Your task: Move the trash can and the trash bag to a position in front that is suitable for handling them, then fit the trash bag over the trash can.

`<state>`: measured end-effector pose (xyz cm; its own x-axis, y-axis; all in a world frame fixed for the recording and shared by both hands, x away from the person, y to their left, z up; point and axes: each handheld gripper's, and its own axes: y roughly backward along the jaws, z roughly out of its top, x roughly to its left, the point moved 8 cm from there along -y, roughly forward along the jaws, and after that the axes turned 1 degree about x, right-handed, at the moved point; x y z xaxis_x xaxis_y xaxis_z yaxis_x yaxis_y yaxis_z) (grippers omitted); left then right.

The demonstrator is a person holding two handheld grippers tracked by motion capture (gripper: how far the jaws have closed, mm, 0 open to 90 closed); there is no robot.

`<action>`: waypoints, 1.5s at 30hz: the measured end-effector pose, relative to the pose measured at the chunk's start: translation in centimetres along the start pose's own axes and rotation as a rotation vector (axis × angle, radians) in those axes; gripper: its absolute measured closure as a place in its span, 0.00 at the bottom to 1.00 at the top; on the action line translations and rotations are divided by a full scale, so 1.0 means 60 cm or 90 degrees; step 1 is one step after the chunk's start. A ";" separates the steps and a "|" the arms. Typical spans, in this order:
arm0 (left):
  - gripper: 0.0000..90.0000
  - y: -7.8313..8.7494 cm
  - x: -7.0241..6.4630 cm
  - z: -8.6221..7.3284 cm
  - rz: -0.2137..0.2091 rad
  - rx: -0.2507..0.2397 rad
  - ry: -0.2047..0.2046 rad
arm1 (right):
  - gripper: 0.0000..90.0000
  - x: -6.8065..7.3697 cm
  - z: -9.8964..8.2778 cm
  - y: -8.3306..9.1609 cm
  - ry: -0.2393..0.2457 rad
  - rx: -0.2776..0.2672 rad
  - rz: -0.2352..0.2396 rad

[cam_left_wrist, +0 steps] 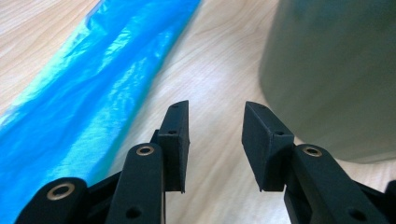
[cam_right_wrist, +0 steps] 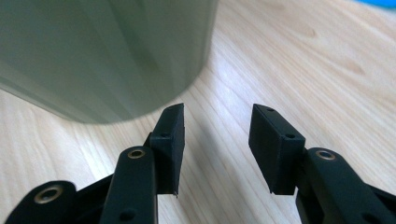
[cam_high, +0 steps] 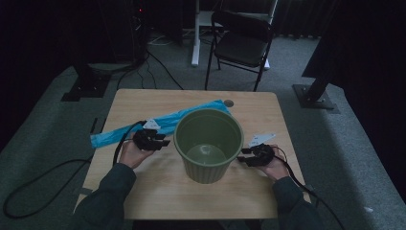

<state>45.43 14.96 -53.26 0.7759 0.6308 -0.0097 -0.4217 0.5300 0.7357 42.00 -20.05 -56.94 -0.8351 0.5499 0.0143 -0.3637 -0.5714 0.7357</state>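
A green plastic bucket (cam_high: 208,143) stands upright in the middle of the wooden table (cam_high: 158,191). A long blue plastic bag (cam_high: 158,124) lies flat behind it, running from the left edge toward the bucket. My left gripper (cam_high: 163,141) sits just left of the bucket, open, nothing between its jaws. Along its jaws (cam_left_wrist: 215,140) I see bare wood, the blue bag (cam_left_wrist: 88,107) on the left and the bucket wall (cam_left_wrist: 336,74) on the right. My right gripper (cam_high: 245,155) is right of the bucket, open and empty. Its own view (cam_right_wrist: 217,140) has the bucket wall (cam_right_wrist: 102,51) at upper left.
A black folding chair (cam_high: 242,43) stands on the carpet beyond the table. Black stand bases (cam_high: 313,98) flank the table at the back. Cables trail from both grippers over the table's sides to the floor.
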 end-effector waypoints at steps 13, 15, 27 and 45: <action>0.68 0.001 0.048 0.008 0.015 0.015 -0.009 | 0.56 -0.012 -0.030 -0.029 -0.007 0.052 -0.023; 0.69 -0.001 0.053 0.006 0.017 0.018 -0.012 | 0.56 -0.014 -0.031 -0.029 -0.011 0.047 -0.017; 0.59 -0.018 0.080 0.009 0.058 0.039 -0.008 | 0.53 -0.012 -0.033 -0.029 -0.010 0.038 -0.017; 0.55 -0.099 0.086 0.052 0.063 0.102 -0.013 | 0.51 -0.011 -0.034 -0.030 -0.010 0.028 -0.017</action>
<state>53.40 13.30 -55.59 0.7448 0.6624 0.0811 -0.4178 0.3680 0.8307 42.34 -20.63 -59.63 -0.8189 0.5739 0.0052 -0.3663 -0.5297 0.7650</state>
